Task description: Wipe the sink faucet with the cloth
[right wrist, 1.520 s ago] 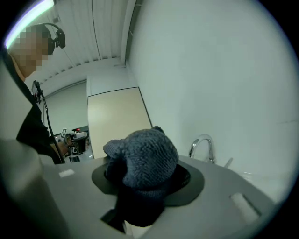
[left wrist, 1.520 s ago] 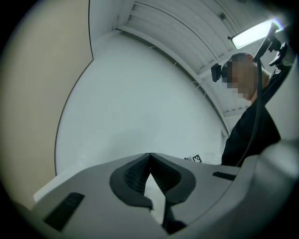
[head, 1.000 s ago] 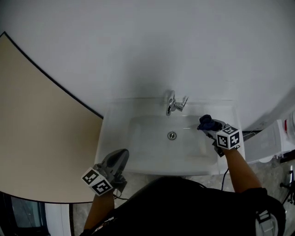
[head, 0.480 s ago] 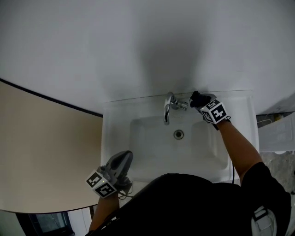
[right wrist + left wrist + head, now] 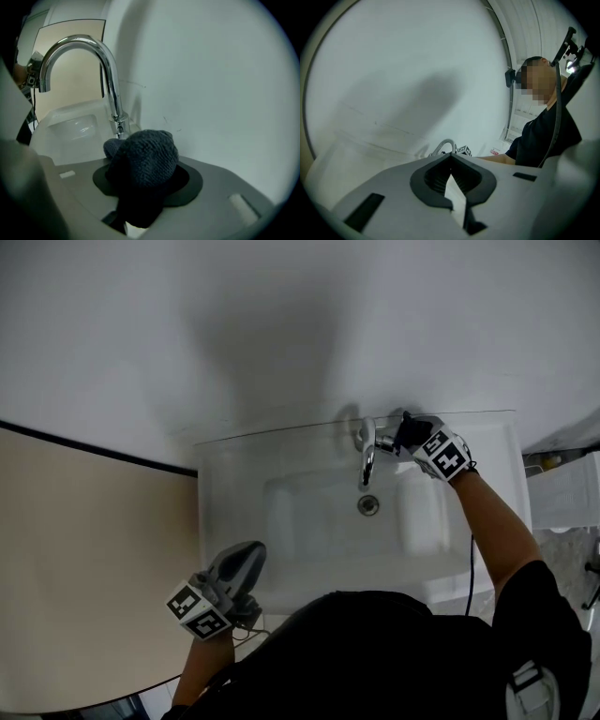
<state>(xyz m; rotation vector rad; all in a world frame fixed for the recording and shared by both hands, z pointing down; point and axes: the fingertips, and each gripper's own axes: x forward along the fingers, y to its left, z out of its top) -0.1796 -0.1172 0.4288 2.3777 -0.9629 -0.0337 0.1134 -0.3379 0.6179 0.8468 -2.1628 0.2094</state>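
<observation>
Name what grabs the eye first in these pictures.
The chrome faucet arches over the white sink against the wall. Right beside its base, the right gripper carries a bunched dark blue cloth, jaws closing on it. The left gripper hangs shut and empty at the sink's near left corner.

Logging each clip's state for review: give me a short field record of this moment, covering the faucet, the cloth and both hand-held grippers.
scene: white sink against a white wall, chrome faucet at its back edge
cloth: dark blue cloth, bunched between the right gripper's jaws
right hand-held gripper: beside the faucet's base, jaws closing on the cloth
left hand-held gripper: near the sink's front left corner, jaws together, nothing held
contact: cloth close to the faucet's base; touch cannot be told
</observation>
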